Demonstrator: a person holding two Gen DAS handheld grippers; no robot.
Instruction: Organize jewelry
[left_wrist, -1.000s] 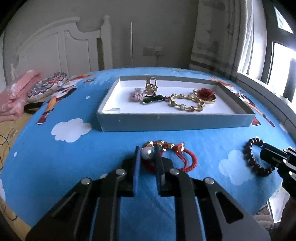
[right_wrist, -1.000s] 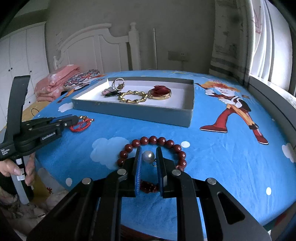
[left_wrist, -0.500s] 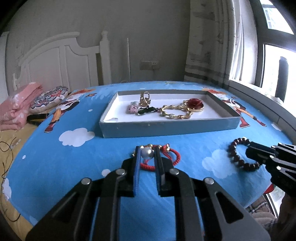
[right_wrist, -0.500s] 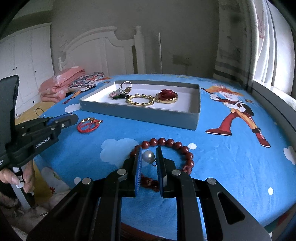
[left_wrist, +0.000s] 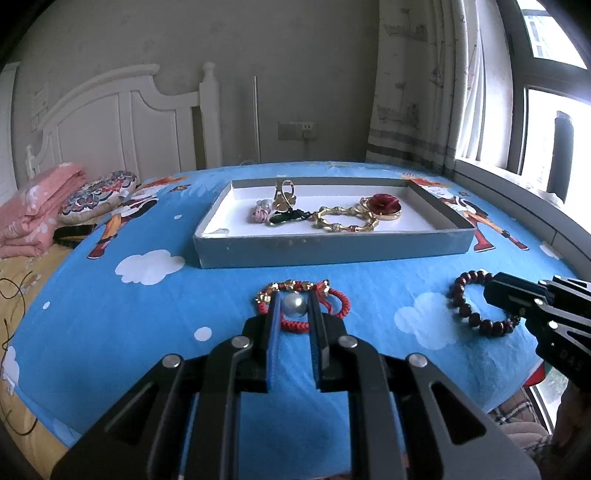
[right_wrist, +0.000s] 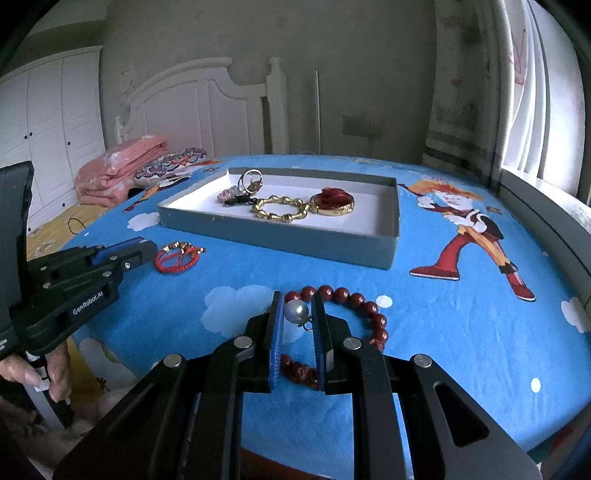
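In the left wrist view, the left tool is gripping a grey pearl just above the red cord bracelet, which is lying flat on the blue worktop straight ahead, between tool and grey box. In the right wrist view, the right tool is likewise pinching a pearl bead over the near arc of the dark red bead bracelet; beyond, the box is already holding a gold bangle, a red brooch and smaller pieces.
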